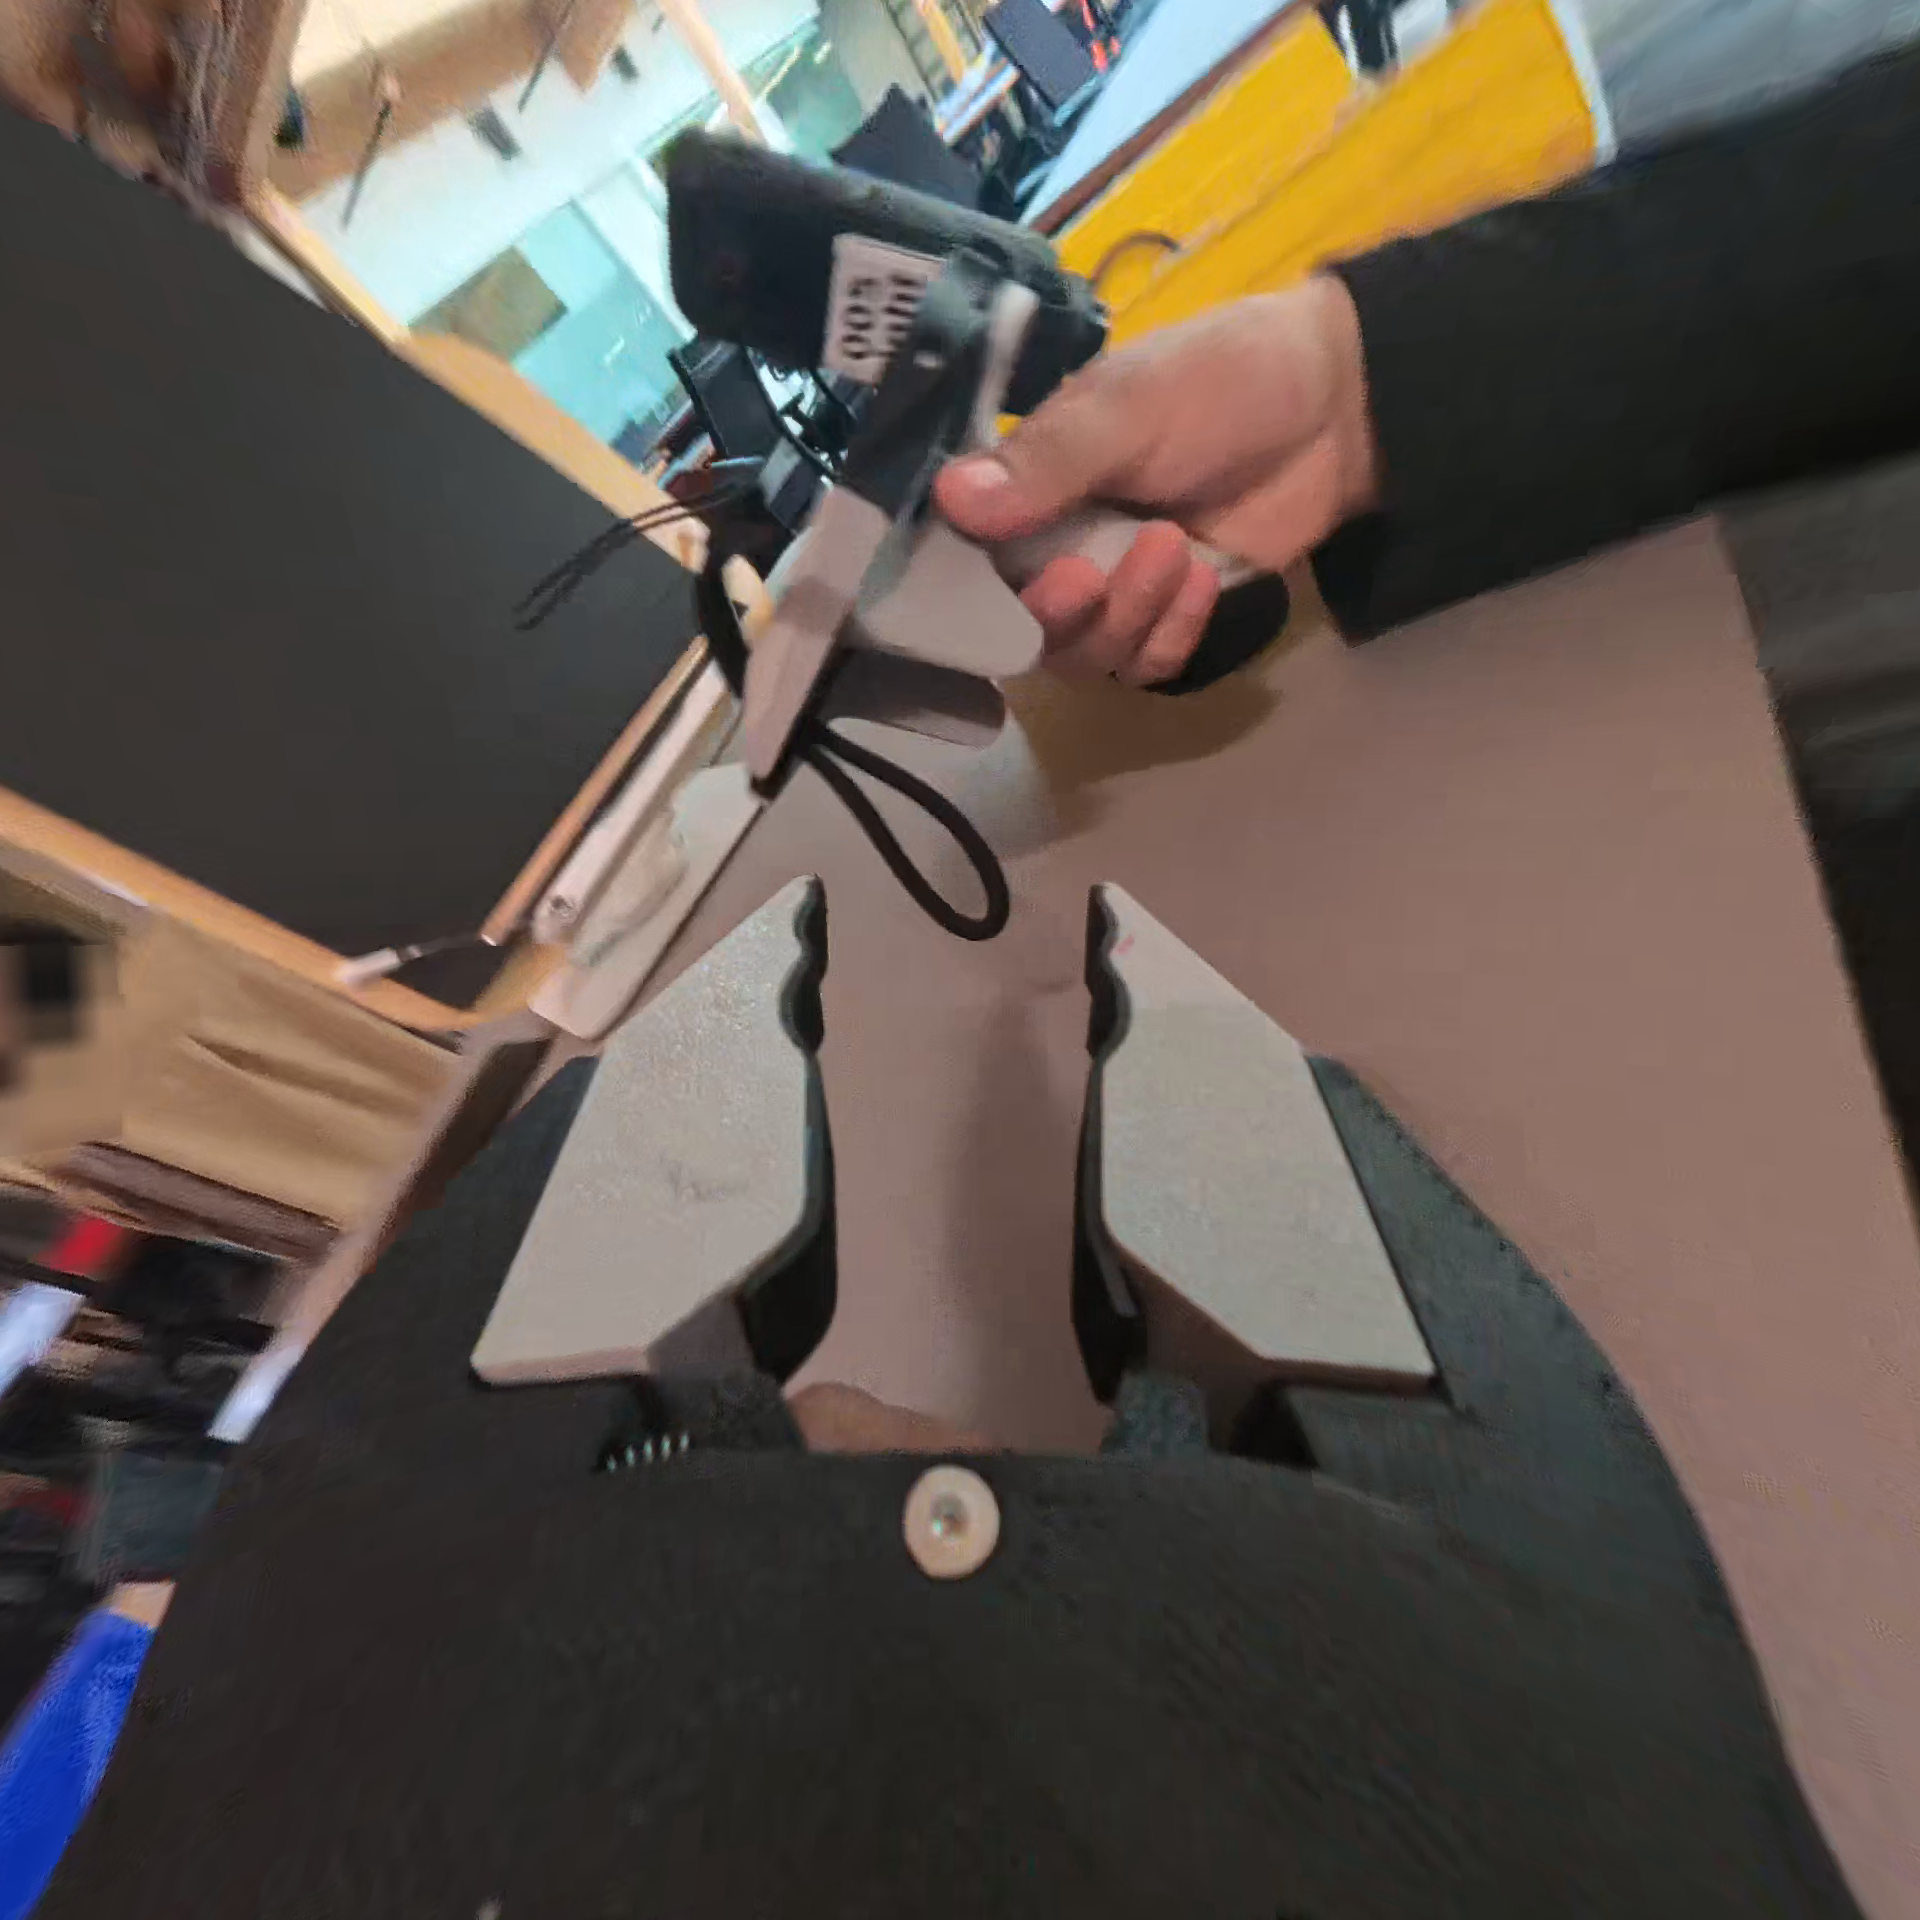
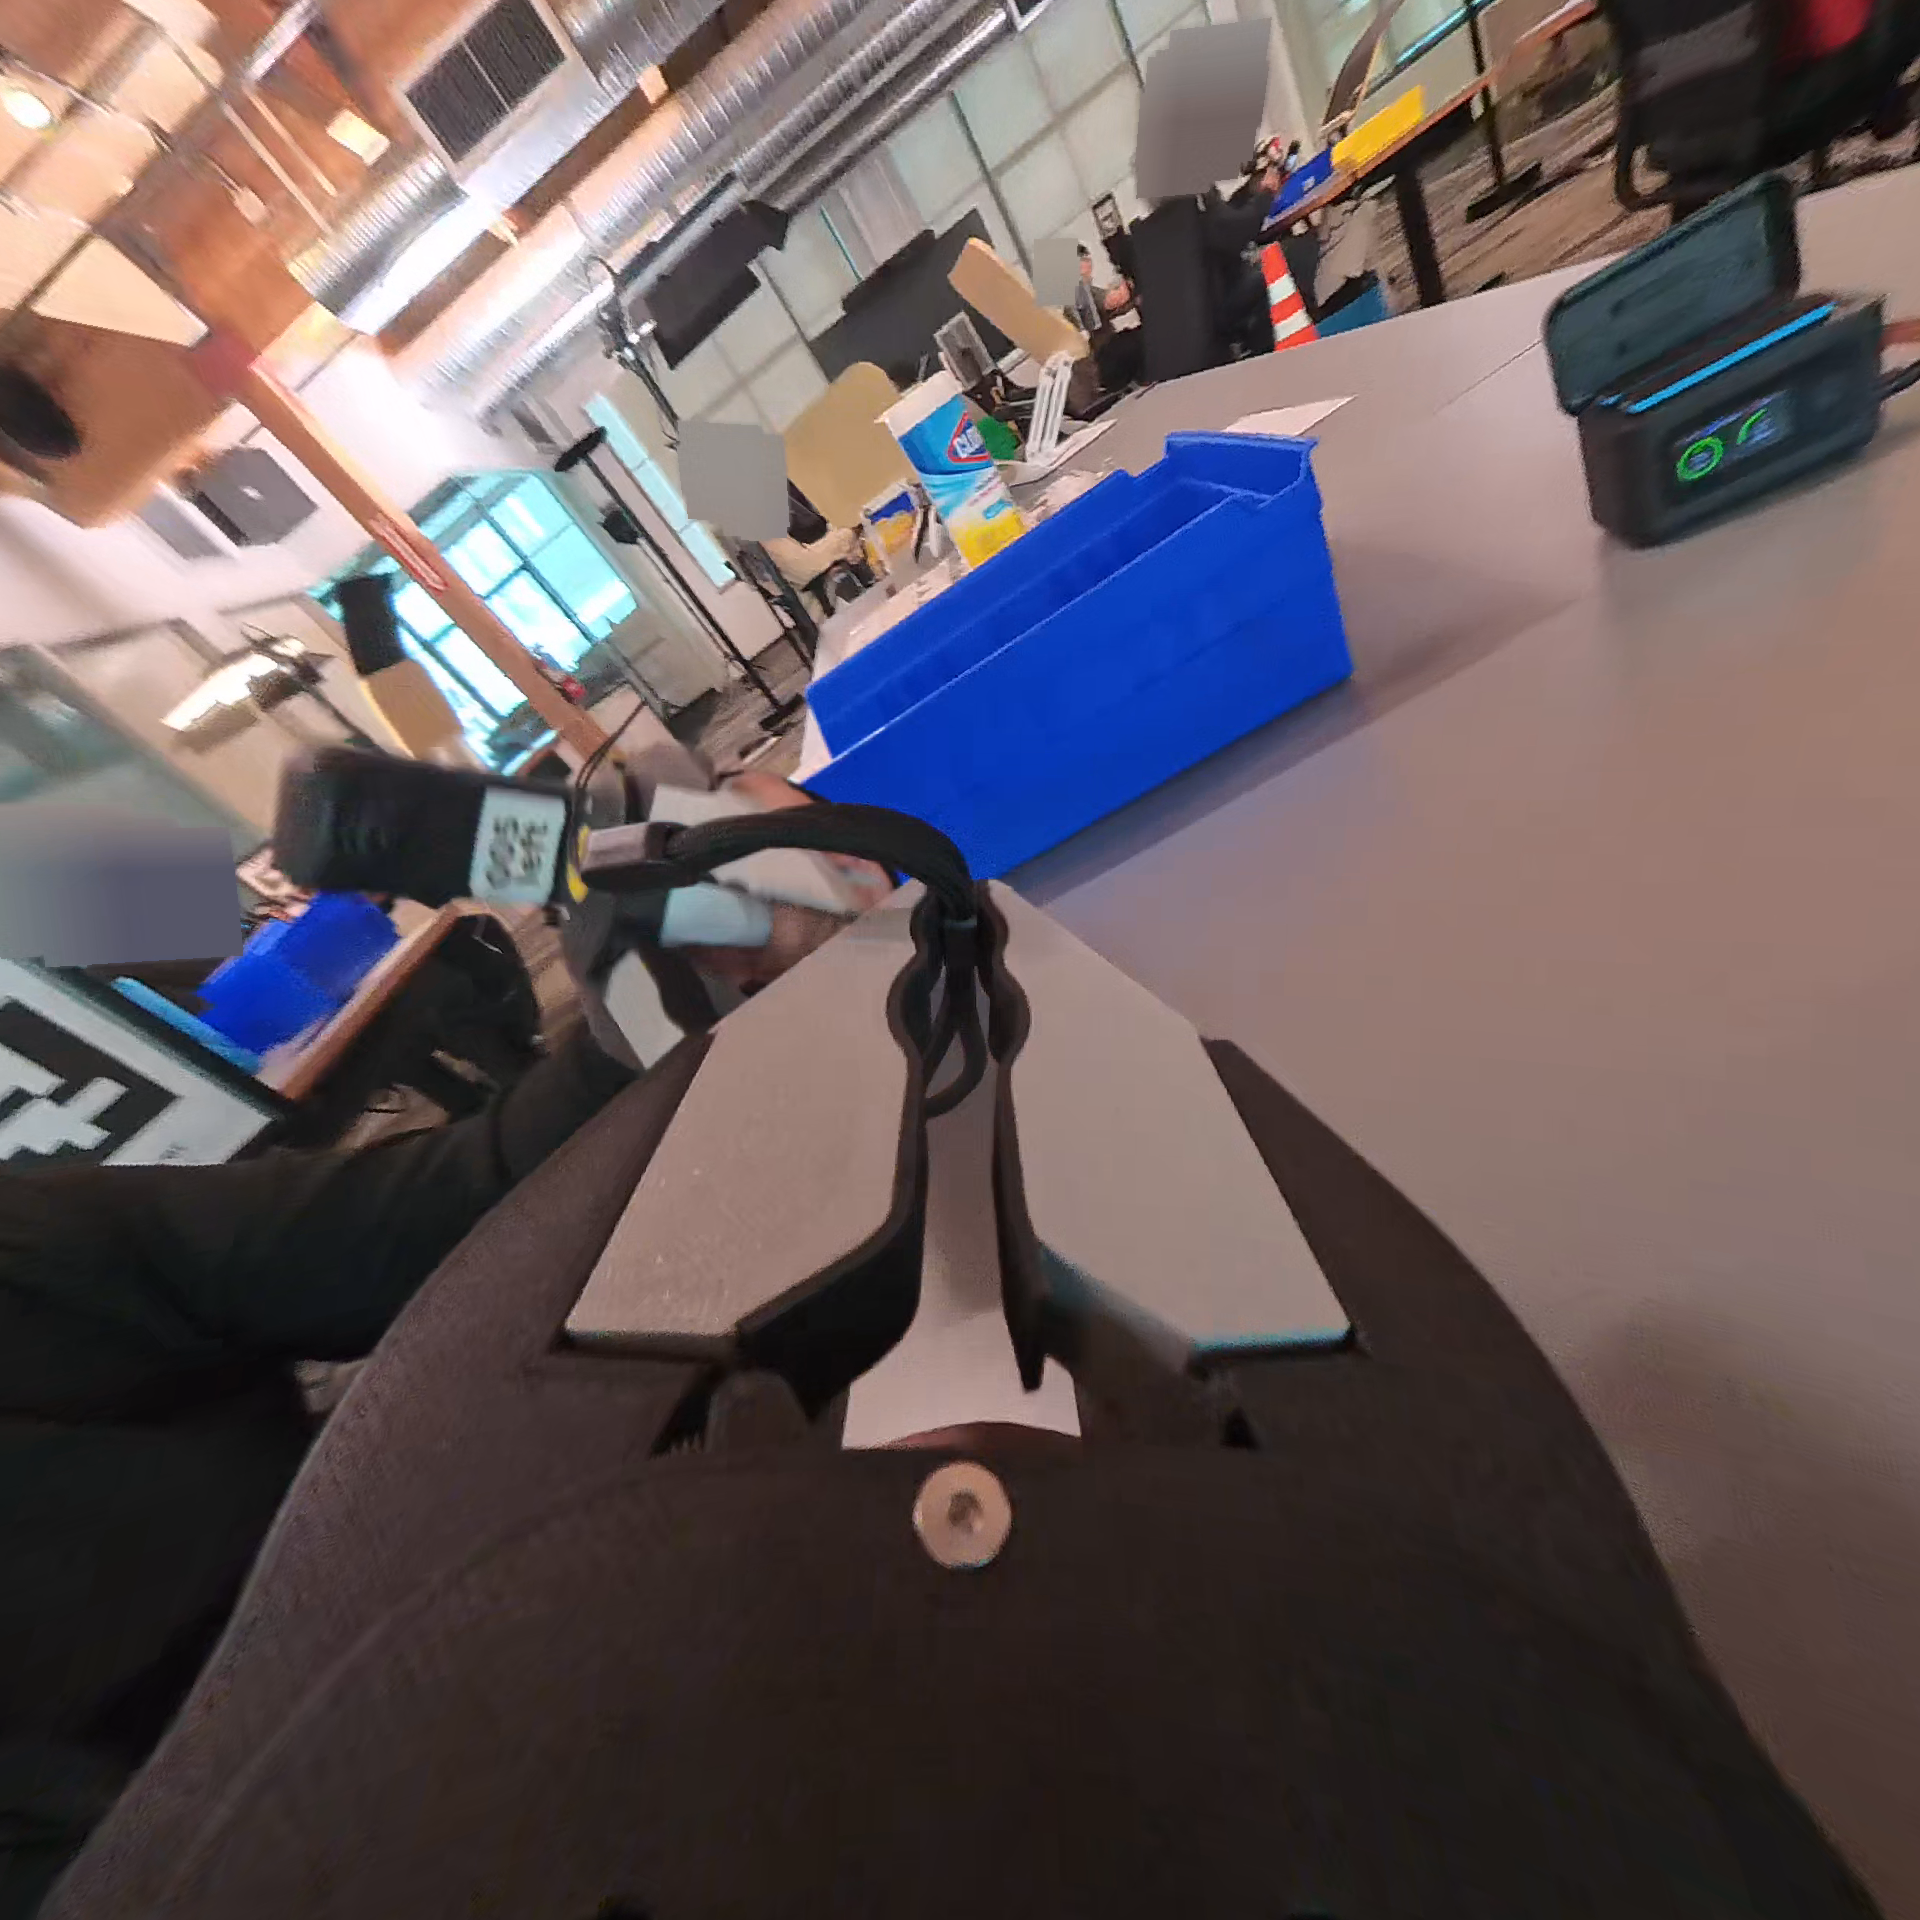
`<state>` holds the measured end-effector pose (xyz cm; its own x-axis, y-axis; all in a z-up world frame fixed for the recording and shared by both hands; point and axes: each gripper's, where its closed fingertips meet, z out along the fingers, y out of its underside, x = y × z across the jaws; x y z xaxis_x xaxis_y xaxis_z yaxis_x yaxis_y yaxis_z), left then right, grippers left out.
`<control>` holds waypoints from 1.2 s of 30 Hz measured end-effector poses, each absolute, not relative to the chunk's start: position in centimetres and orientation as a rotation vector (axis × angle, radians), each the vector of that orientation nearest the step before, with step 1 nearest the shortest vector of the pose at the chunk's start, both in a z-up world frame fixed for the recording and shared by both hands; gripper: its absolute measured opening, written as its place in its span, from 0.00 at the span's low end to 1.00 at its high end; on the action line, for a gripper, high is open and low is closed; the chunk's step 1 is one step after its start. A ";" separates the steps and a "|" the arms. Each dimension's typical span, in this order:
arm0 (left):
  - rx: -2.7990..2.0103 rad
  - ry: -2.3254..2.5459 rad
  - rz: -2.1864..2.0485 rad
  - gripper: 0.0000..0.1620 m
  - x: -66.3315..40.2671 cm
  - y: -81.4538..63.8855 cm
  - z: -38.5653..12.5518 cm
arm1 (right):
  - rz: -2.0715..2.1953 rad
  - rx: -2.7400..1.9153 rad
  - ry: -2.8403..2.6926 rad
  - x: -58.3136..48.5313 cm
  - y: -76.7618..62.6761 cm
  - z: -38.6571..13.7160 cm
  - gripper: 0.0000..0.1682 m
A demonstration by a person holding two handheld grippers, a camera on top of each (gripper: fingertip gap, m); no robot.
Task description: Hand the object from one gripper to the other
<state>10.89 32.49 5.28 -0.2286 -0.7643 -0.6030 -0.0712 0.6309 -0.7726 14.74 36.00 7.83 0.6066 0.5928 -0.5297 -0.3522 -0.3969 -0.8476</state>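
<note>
The object is a black bundled cord (image 2: 831,831) with a plug at one end. My right gripper (image 2: 951,935) is shut on it near the fingertips, and the bundle sticks out to the left. In the left wrist view the right gripper (image 1: 774,743) is held by a hand above the table, and a loop of the cord (image 1: 920,831) hangs from it. My left gripper (image 1: 956,935) is open and empty, its fingertips just short of the loop's lower end. It also shows in the right wrist view (image 2: 743,862), its fingers above and below the cord's free end.
A blue bin (image 2: 1091,665) stands on the grey table (image 2: 1558,831) beyond the grippers. A black case with a lit screen (image 2: 1704,416) is at the far right, and a wipes canister (image 2: 956,478) behind the bin. A black panel (image 1: 260,520) stands left. Left tips to right tips: about 6 centimeters.
</note>
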 end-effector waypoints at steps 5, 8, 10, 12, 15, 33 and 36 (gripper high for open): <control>-0.498 1.664 -0.311 0.36 12.9 32.9 3.9 | 1.260 -1.648 -0.115 14.5 35.5 8.5 0.01; -0.393 1.561 -0.170 0.19 14.0 32.7 4.5 | 1.347 -1.638 -0.065 14.4 35.6 8.4 0.01; -0.363 1.500 -0.105 0.00 14.4 32.8 4.9 | 1.342 -1.660 -0.059 14.3 35.7 7.9 0.01; -0.438 1.491 -0.134 0.00 14.7 33.3 5.1 | 1.329 -1.673 -0.072 14.1 35.7 7.6 0.01; -0.704 1.406 -0.456 0.00 14.3 34.4 7.2 | 1.252 -1.711 -0.109 14.5 35.7 7.0 0.17; -1.162 1.375 -1.186 0.00 12.9 34.9 9.1 | 0.198 -1.780 -0.574 13.4 37.2 4.7 0.14; -1.192 1.366 -1.171 0.00 12.9 35.5 8.8 | 0.077 -1.757 -0.597 13.7 37.0 5.3 0.00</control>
<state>12.88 35.55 8.83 -0.0801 -0.9949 -0.0611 -0.0920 0.0684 -0.9934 13.74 37.00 5.34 0.8653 0.4297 0.2580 0.3502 -0.1503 -0.9245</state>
